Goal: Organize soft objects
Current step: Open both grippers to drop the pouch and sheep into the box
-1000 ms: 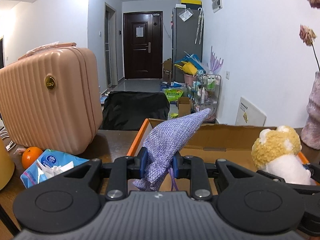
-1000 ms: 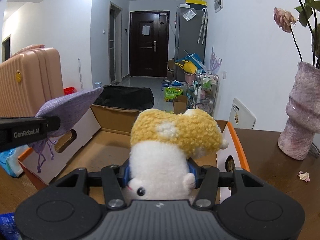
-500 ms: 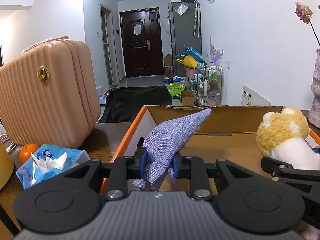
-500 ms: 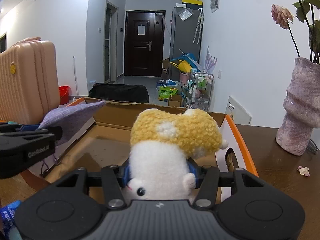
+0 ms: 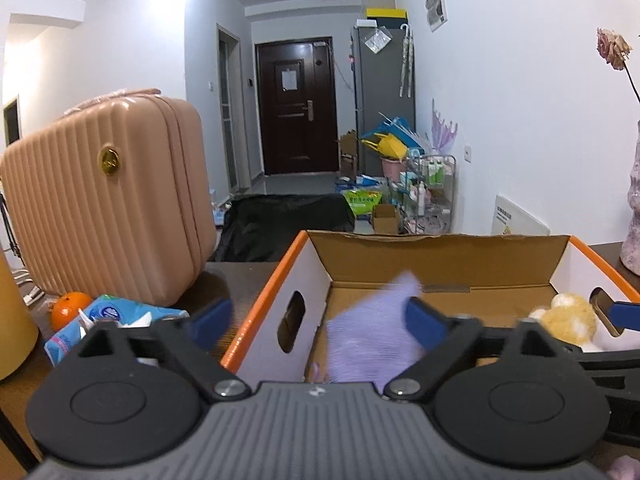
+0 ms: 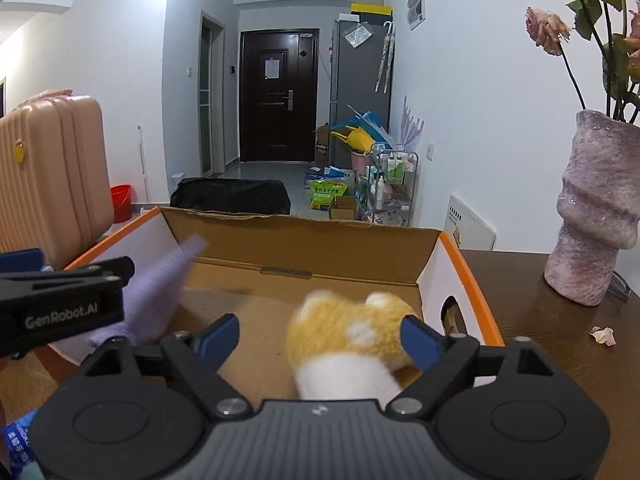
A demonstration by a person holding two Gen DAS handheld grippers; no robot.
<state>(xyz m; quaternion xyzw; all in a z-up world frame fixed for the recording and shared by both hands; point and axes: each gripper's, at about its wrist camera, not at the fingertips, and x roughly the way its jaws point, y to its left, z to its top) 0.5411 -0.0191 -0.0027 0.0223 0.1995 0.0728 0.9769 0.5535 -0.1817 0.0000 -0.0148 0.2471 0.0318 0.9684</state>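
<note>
2 soft things are dropping into the cardboard box (image 5: pixel 440 256) at once. In the left wrist view, the left gripper (image 5: pixel 316 320) has just been opening and stands wide, its blue pads well clear of the purple cloth pouch (image 5: pixel 368 336), which is blurred between them over the box's left end, just inside the wall with the hand hole. The pouch looks light and limp, likely to crumple wherever pinched; its bunched lower end seems the surest place to take hold. Its long axis runs from the near edge of the box up toward the far wall, the narrow tip pointing away and slightly right. The plush toy (image 5: pixel 568 316) shows at the box's right end.

In the right wrist view, the right gripper (image 6: pixel 320 332) has just been opening too; its jaws are spread and neither pad presses the yellow-and-white plush toy, which sits blurred between them near the box's right wall. It looks light, springy and not fragile; the white body offers a fuller grip than the fluffy yellow head. The head points toward the far wall, the body toward the near edge.
</note>
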